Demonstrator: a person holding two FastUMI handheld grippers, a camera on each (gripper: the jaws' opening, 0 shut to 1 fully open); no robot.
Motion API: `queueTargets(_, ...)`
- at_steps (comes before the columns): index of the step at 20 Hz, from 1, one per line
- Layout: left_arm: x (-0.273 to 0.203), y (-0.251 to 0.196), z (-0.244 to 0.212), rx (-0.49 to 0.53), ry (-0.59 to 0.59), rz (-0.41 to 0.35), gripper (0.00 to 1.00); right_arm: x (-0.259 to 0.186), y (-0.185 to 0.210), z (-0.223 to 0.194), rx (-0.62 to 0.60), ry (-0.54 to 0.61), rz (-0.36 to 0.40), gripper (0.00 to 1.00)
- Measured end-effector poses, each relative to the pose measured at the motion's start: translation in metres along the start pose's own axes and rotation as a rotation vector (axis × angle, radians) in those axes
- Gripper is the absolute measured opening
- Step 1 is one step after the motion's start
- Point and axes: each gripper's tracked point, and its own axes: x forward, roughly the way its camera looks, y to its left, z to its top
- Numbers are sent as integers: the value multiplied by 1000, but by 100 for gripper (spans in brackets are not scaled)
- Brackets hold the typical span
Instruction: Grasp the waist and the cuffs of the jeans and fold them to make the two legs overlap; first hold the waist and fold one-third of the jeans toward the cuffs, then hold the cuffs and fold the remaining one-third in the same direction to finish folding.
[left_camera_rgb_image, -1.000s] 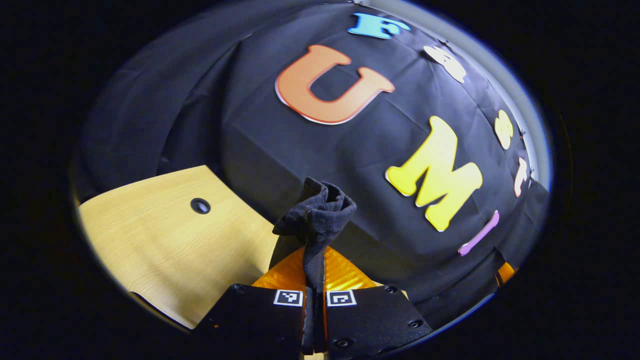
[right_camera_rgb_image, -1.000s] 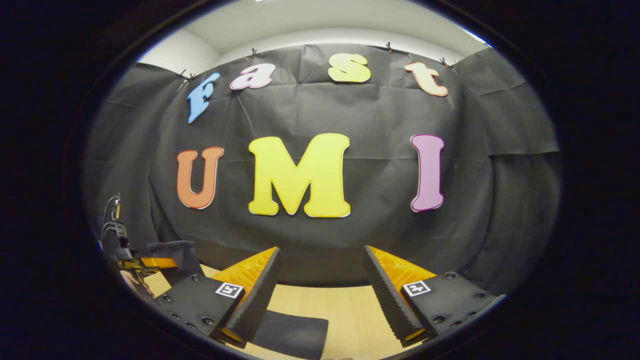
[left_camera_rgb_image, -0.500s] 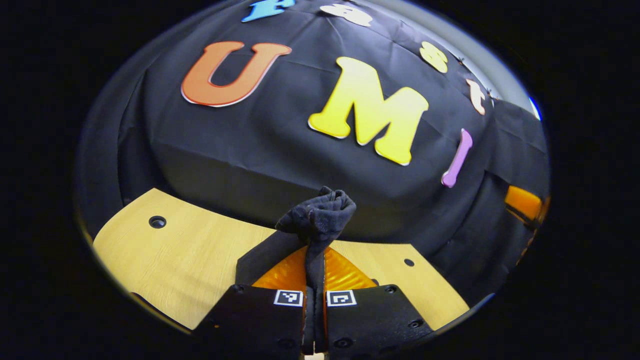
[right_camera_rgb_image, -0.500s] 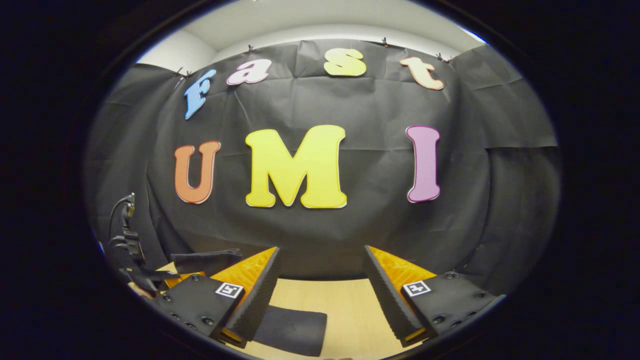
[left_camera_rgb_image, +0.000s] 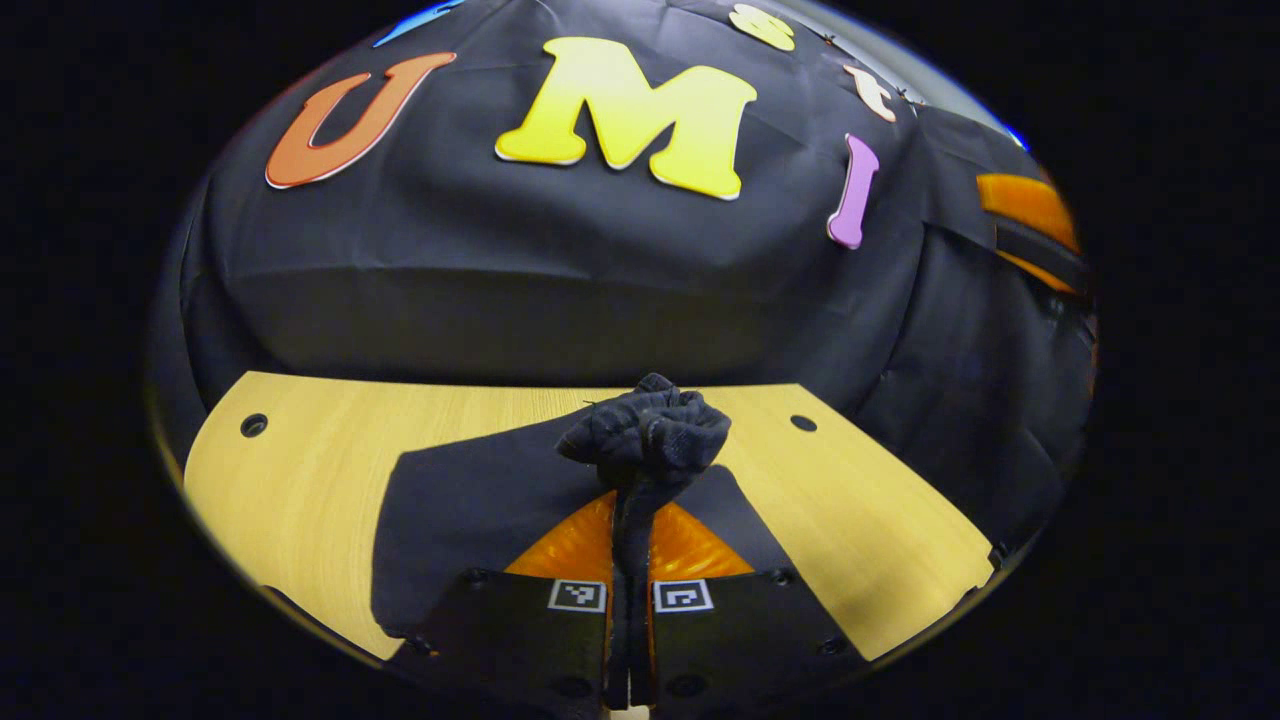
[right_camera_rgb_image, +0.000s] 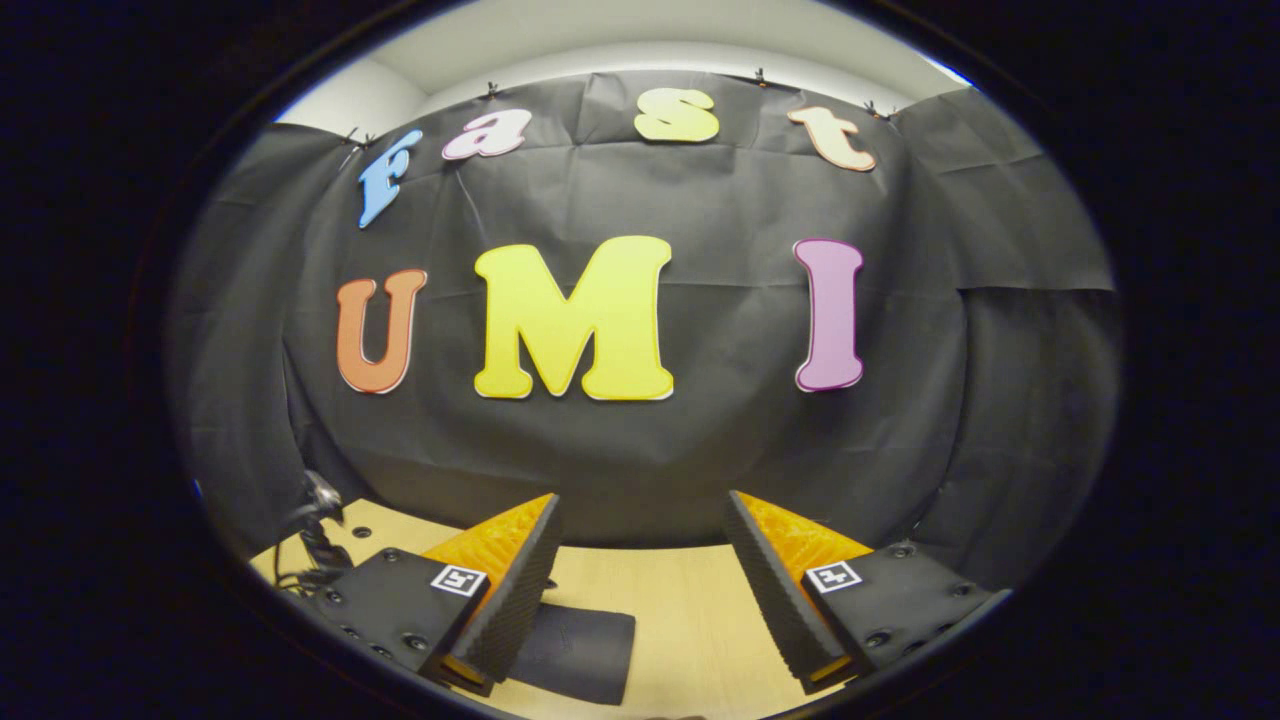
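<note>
Pinching a bunched end of the jeans (left_camera_rgb_image: 645, 440) in my left gripper (left_camera_rgb_image: 630, 545), rest draped below on the surface (left_camera_rgb_image: 300, 470), to carry the fold over. Right gripper (right_camera_rgb_image: 640, 560) spread apart, empty, folded cloth just under it.

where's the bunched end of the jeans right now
In the left gripper view, the jeans are pinched in the shut left claw at bottom center, the bunch sticking up above the wooden table.

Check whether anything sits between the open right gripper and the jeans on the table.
Nothing visible does. The right gripper is open above bare table, with a dark part of the jeans just below its one finger. The left gripper is shut on the jeans.
</note>
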Motion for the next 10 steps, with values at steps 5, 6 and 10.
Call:
queueTargets(5, 21, -6, -31, 24, 54, 34, 4, -1, -6, -3, -13, -1, -11, 100)
queueTargets(6, 23, -7, -35, 29, 57, 40, 4, -1, -8, -3, -13, 0, -13, 100)
queueTargets(10, 34, -6, -59, 48, 98, 54, 4, 1, -10, -7, -15, 8, -19, 96)
